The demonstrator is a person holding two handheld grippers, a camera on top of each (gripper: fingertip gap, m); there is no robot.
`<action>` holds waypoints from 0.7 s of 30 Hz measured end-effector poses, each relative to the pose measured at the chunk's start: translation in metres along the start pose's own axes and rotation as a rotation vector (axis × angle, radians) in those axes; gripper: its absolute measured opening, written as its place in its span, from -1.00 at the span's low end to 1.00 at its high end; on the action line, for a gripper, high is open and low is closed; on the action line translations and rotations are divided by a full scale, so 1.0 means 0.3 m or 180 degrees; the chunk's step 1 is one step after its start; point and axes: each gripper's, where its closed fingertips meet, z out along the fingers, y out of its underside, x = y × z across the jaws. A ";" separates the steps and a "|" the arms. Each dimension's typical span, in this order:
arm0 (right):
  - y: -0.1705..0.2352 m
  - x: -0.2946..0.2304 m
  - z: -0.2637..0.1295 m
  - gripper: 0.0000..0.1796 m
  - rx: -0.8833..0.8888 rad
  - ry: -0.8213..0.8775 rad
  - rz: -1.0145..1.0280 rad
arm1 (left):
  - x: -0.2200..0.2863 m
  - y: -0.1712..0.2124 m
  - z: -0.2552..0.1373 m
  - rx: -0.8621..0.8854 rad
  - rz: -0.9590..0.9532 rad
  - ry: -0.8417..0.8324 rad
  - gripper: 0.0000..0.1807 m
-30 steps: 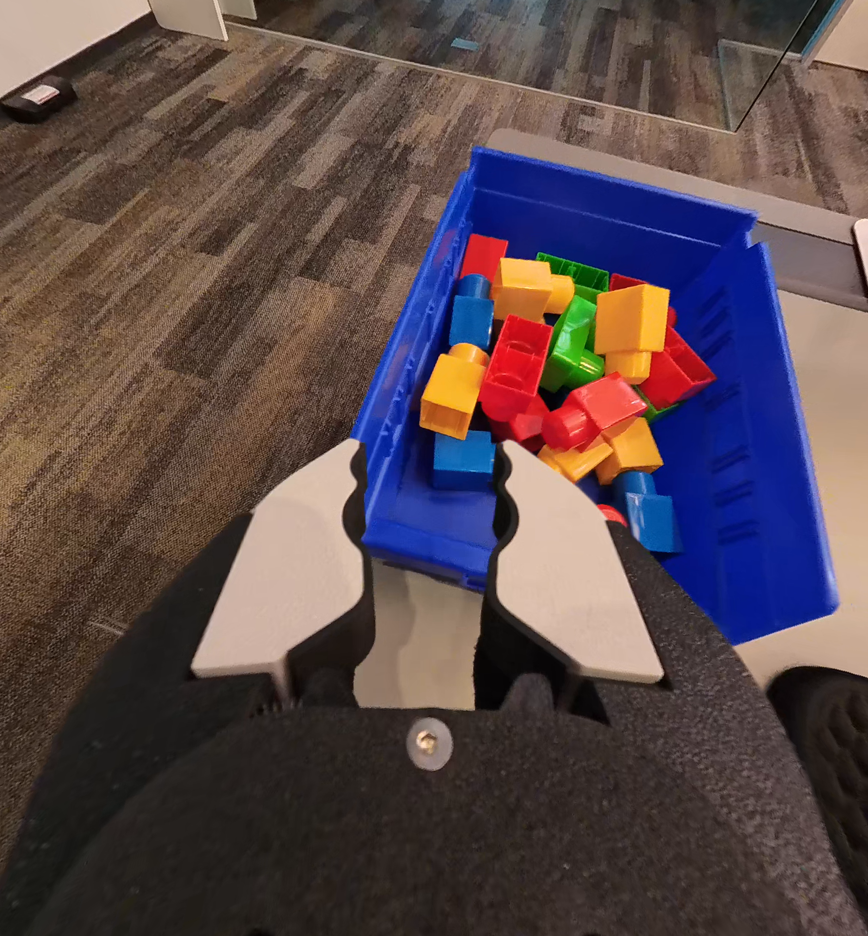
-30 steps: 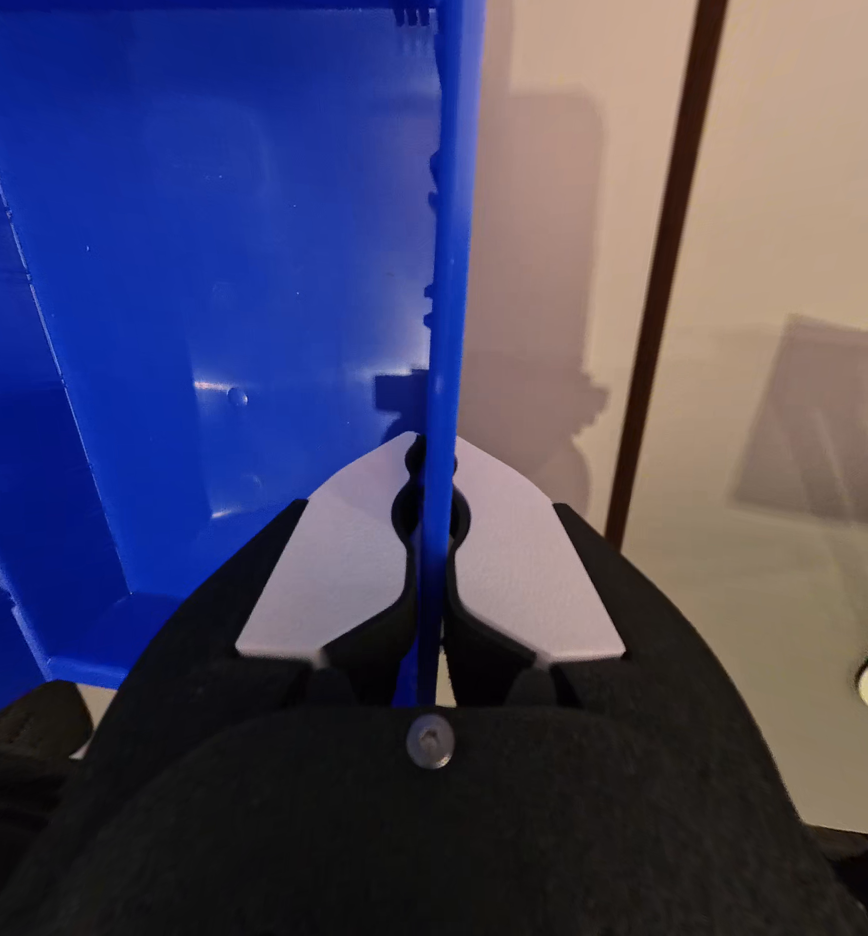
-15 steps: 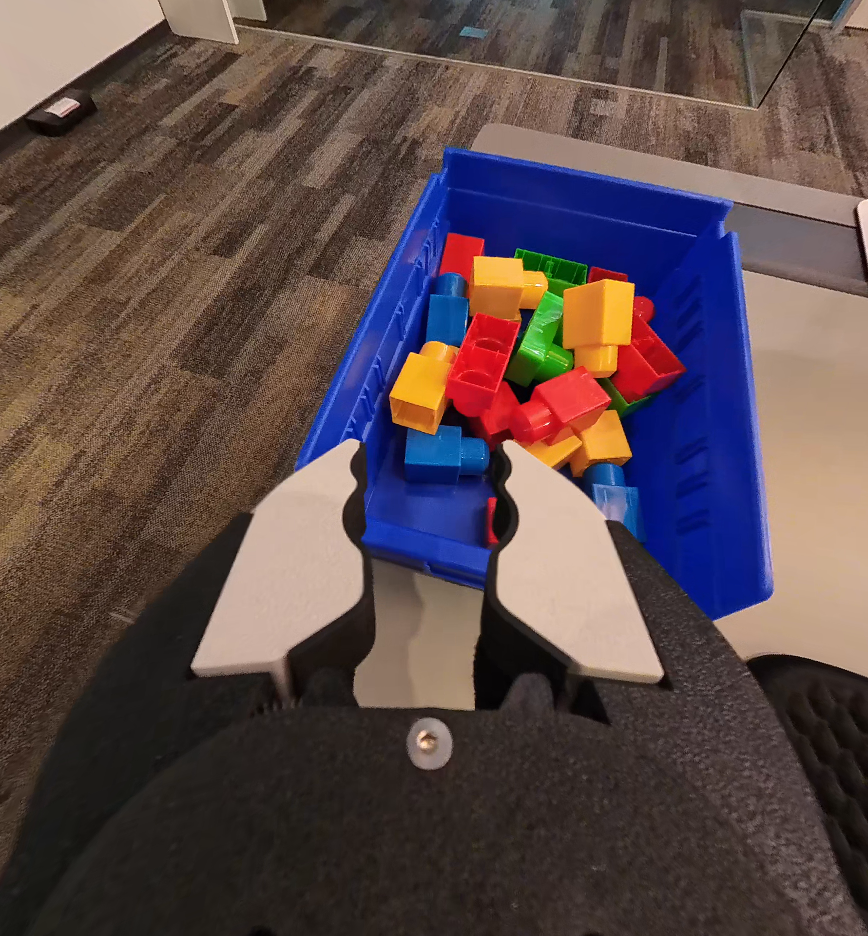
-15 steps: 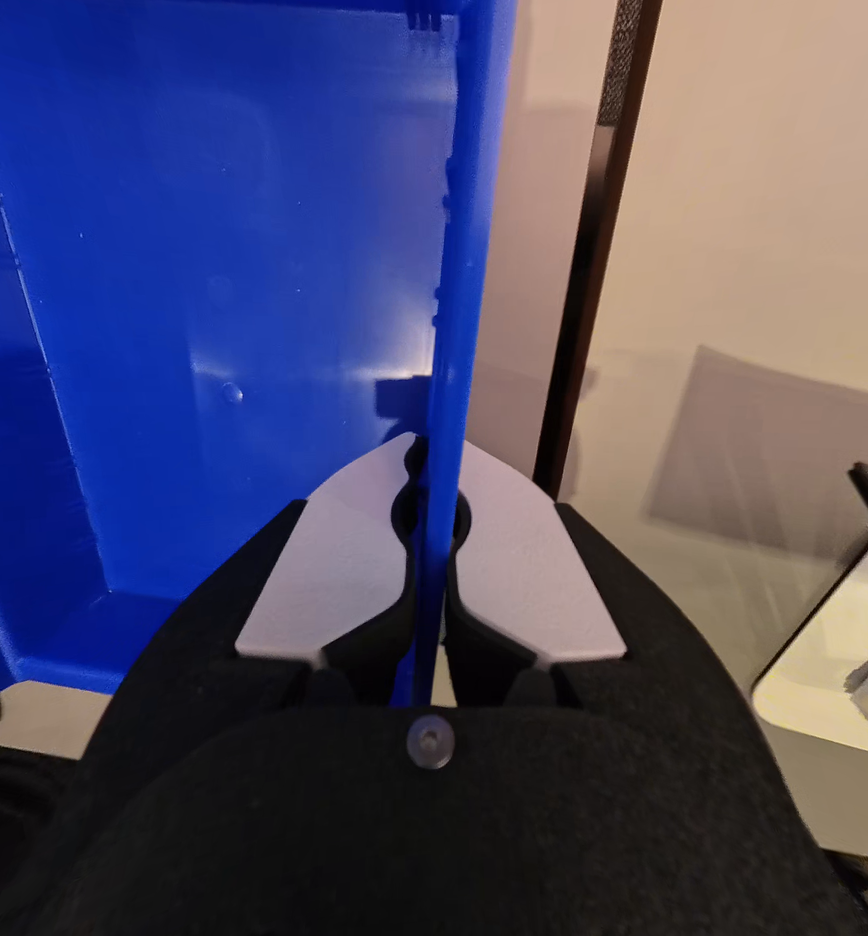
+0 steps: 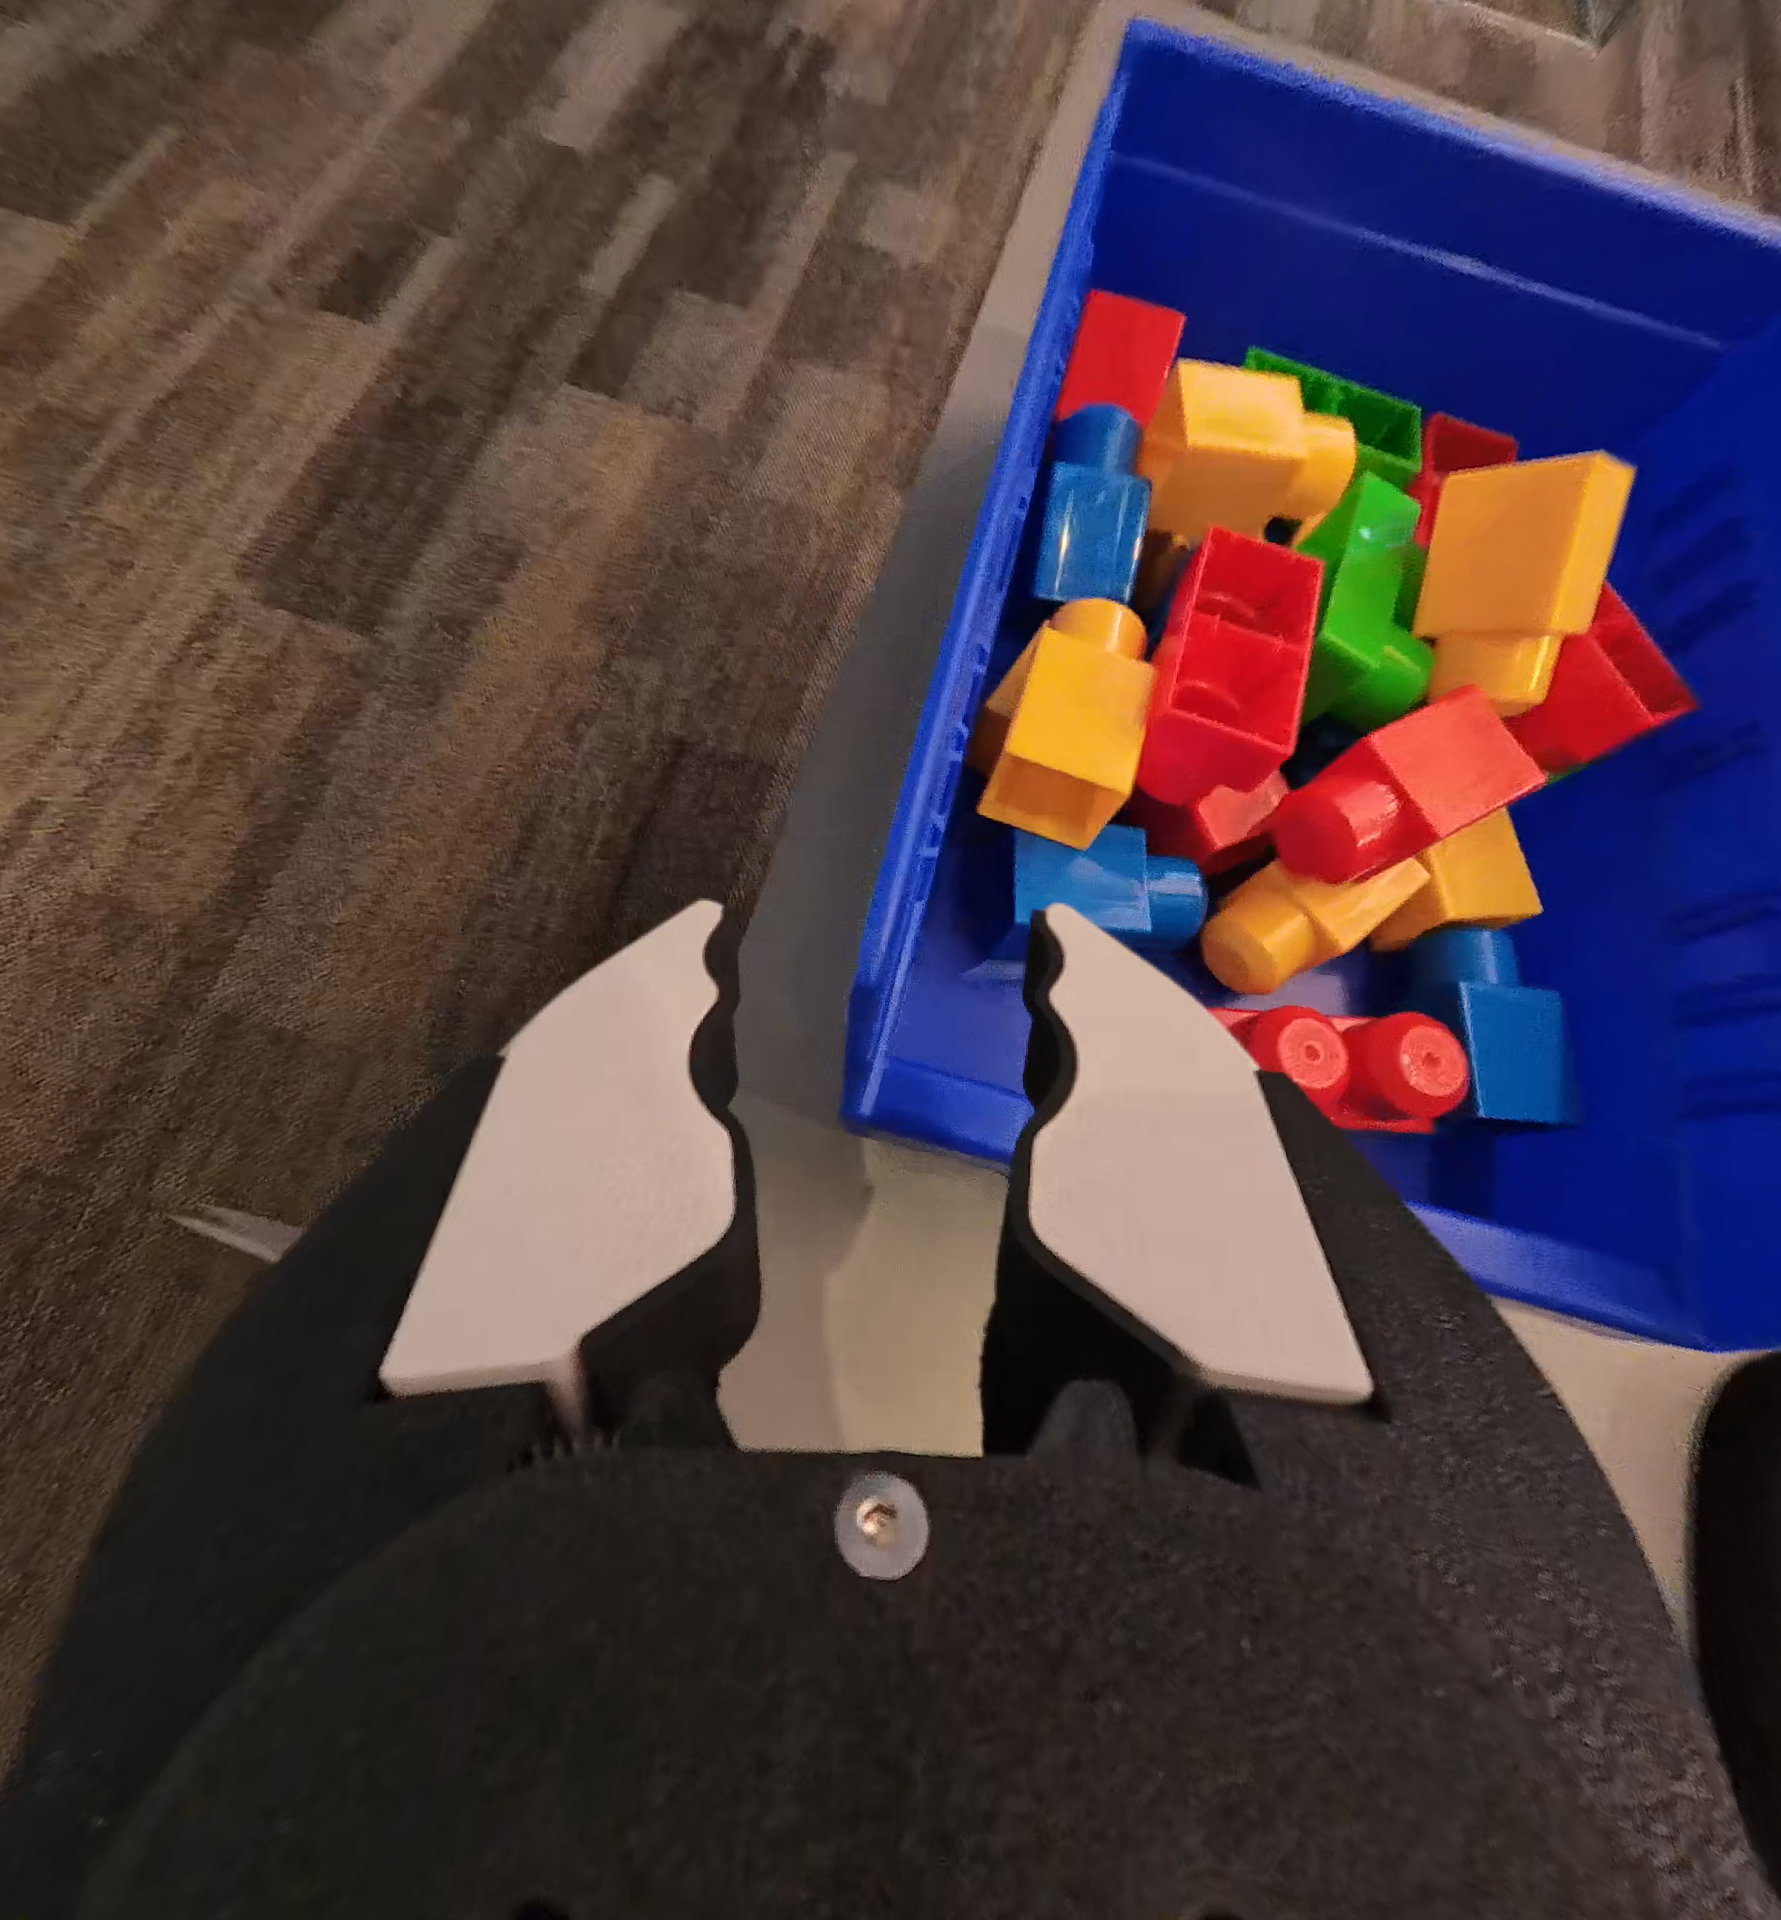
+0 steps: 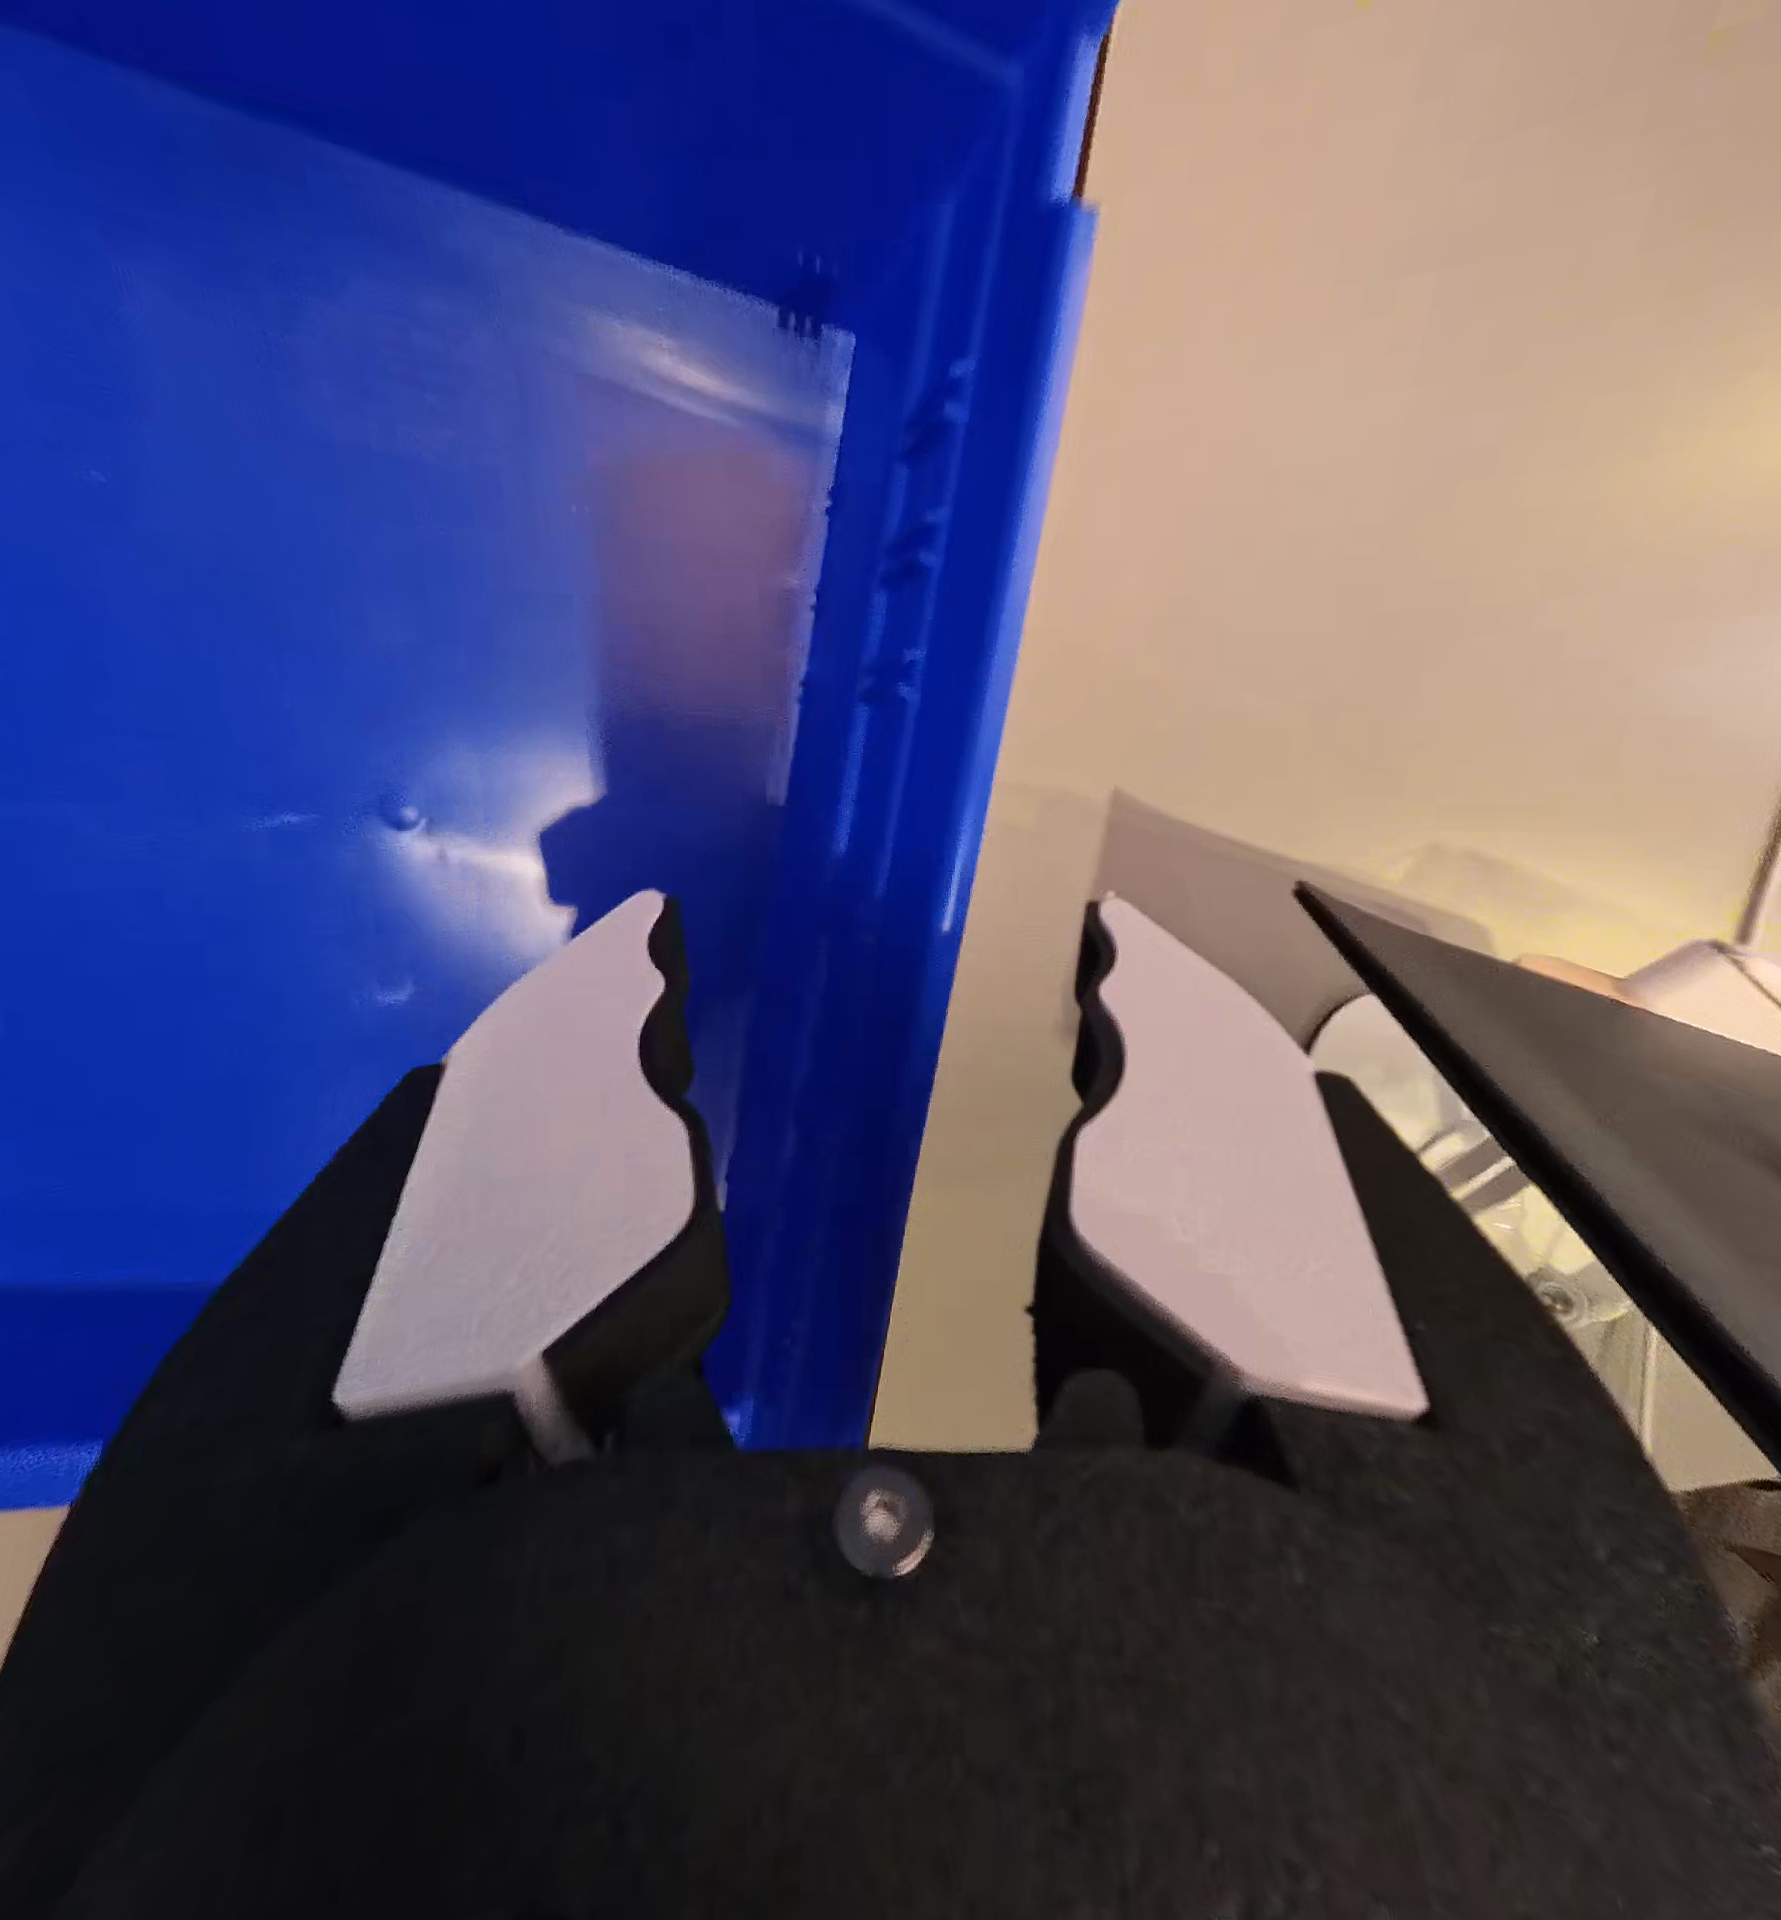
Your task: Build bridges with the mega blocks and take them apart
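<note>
blocks (image 5: 1312, 717): red, yellow, blue, green mega blocks piled loose inside the blue bin, none joined into a bridge
bin (image 5: 1405, 239): blue plastic, on a pale table (image 5: 865, 1340) at its edge
right gripper (image 6: 881, 925): jaws spread wide, straddling the bin's side wall (image 6: 896, 852), no contact visible, holding nothing
left gripper (image 5: 875, 935): jaws apart, empty, over the bin's near corner
floor (image 5: 346, 520): brown patterned carpet left of table
</note>
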 end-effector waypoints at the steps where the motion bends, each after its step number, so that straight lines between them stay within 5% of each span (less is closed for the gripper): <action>1: -0.010 -0.006 -0.026 -0.19 0.0076 0.0005 0.0015 | -0.005 0.013 0.017 -0.0073 0.0051 -0.0004 -0.41; 6: -0.021 -0.048 -0.128 -0.19 0.0323 -0.0032 0.0063 | -0.033 0.068 0.090 -0.0310 0.0303 -0.0089 -0.67; 13: 0.039 -0.116 -0.195 -0.19 0.0502 -0.0115 0.0087 | -0.033 0.063 0.091 -0.0117 0.0067 0.0175 -0.60; 21: 0.056 -0.144 -0.356 -0.18 0.1093 -0.0165 0.0271 | -0.035 -0.150 -0.142 0.0456 0.0175 0.0054 -0.54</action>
